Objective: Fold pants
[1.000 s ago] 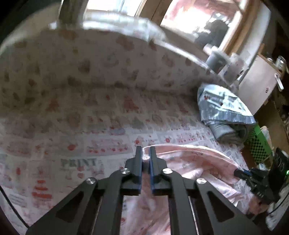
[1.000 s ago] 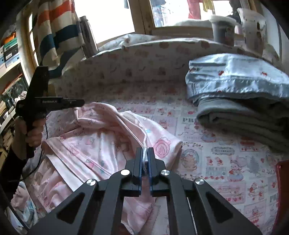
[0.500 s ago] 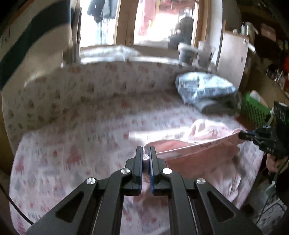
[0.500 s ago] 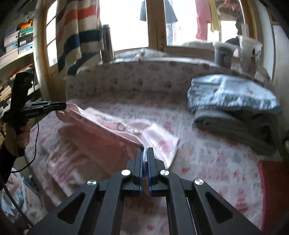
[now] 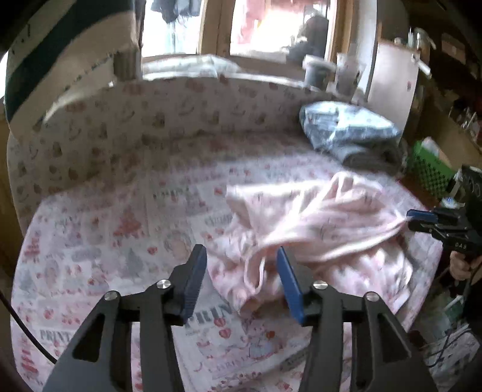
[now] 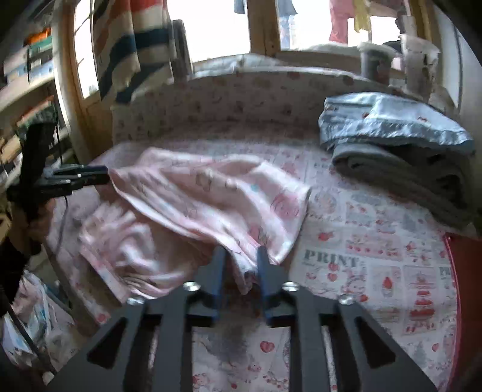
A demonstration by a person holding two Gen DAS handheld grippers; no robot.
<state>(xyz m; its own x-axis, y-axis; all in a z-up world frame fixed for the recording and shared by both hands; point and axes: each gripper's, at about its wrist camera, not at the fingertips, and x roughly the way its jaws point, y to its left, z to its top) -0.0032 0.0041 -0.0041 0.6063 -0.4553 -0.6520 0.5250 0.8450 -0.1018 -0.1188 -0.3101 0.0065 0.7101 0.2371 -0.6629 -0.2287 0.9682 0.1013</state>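
- The left gripper (image 5: 241,256), black with blue pads, is nearest in the left wrist view; its jaws are opening, and a loop of pink cloth hangs loose in the gap, touching neither pad.
- The right gripper (image 6: 239,259), of the same make, has its jaws opening too; a fold of the cloth droops between them, and I cannot tell whether it brushes a pad.
- The pale pink printed cotton pants (image 6: 208,205) lie crumpled on the patterned pink-and-white bedspread (image 6: 376,250), spread between the two grippers, nearer the bed's front edge than its far side.
- In the left wrist view the pants (image 5: 316,229) reach right as far as the tip of the right gripper (image 5: 421,220), held in a hand (image 5: 461,265).
- Farther off, at the right, a stack of folded clothes, light blue denim over grey (image 6: 391,141), sits well apart from the pants.
- Beyond it stand the padded headboard in the same print (image 6: 241,99) and a bright wooden-framed window (image 6: 265,27).
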